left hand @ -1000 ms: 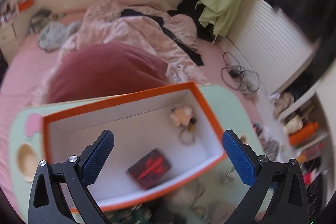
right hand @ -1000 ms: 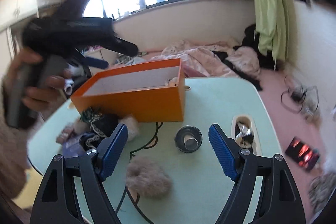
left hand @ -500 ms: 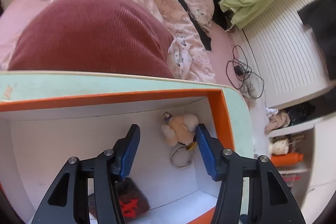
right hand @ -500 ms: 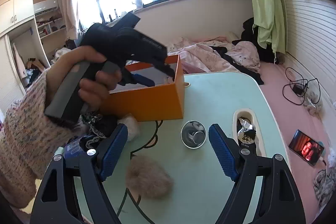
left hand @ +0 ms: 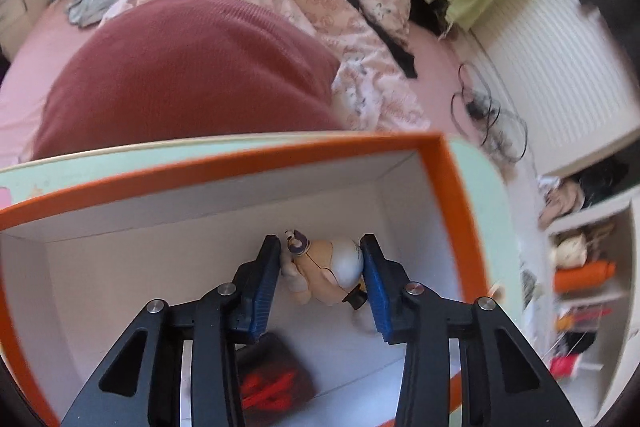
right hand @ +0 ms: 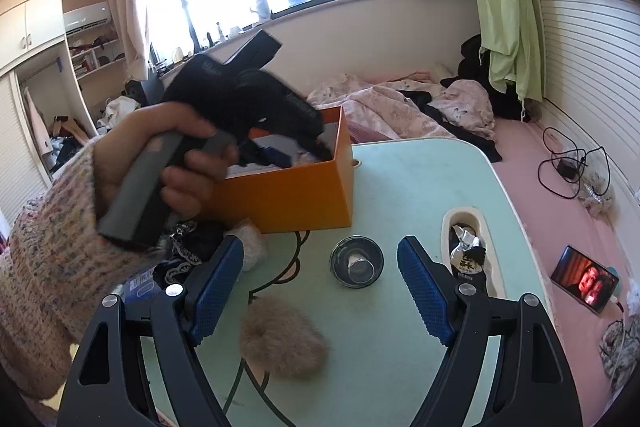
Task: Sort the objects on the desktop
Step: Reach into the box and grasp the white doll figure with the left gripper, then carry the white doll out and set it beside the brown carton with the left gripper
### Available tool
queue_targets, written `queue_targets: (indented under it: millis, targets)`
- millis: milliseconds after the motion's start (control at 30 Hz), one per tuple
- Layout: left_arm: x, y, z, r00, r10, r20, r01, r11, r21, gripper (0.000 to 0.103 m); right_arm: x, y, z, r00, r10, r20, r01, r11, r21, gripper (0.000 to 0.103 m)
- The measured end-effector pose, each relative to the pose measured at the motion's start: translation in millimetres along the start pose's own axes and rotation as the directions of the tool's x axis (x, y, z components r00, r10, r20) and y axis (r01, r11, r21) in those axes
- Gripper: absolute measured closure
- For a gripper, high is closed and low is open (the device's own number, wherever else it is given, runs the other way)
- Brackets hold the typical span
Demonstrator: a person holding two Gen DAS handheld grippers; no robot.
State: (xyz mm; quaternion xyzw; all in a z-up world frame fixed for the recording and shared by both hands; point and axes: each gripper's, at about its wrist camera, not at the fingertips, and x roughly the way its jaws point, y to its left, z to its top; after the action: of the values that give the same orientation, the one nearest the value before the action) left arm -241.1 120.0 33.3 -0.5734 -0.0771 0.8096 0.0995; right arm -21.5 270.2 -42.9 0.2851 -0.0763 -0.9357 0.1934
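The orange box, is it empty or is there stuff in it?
Not empty. The orange box holds a little plush toy and a dark red-marked thing on its white floor.

Orange box (left hand: 448, 187) walls hem the fingers (left hand: 262, 287) — open only above.

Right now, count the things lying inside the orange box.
2: a plush keychain doll between the closing left gripper pads, and a dark red-printed pouch nearer the camera; the gripper may hide more.
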Motion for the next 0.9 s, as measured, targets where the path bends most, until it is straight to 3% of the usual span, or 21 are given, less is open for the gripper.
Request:
queue_targets:
  millis: [133, 233, 467, 633, 800, 900]
  targets:
    - [-6.5, 17.3, -5.7, 0.999, 0.037, -0.001, -0.037, 0.999, 0.028, 0.064, -0.4, -1.5, 1.1, 1.0, 0.006, 0.005, -0.006, 1.0, 0.007, 0.024]
    - [-4.9, 25.9, -5.0, 1.0, 0.027, -0.013, -0.026, 1.0, 0.015, 0.063, 0.3, -1.4, 1.6, 1.0, 0.005, 0.003, -0.005, 1.0, 0.005, 0.024]
    - [-2.6, 17.4, -6.9, 0.996, 0.083, 0.026, -0.085, 0.995, 0.061, 0.063, 0.8, -1.3, 1.5, 1.0, 0.003, 0.0, -0.003, 1.0, 0.008, 0.024]
    - [-21.0, 18.9, -13.7, 0.995, 0.037, 0.094, -0.046, 0.995, 0.09, 0.063, -0.4, -0.1, 0.9, 1.0, 0.004, 0.001, -0.004, 1.0, 0.012, 0.024]
    - [-94.7, 24.3, -37.0, 0.95, -0.057, 0.307, 0.017, 0.991, 0.133, 0.063, -0.5, -0.5, 1.2, 1.0, 0.005, 0.002, -0.005, 1.0, 0.014, 0.024]
    - [-128.8, 31.9, -67.0, 0.931, -0.125, 0.343, 0.064, 0.981, 0.184, 0.063, -0.5, -0.5, 1.3, 1.0, 0.006, 0.002, -0.006, 1.0, 0.014, 0.024]
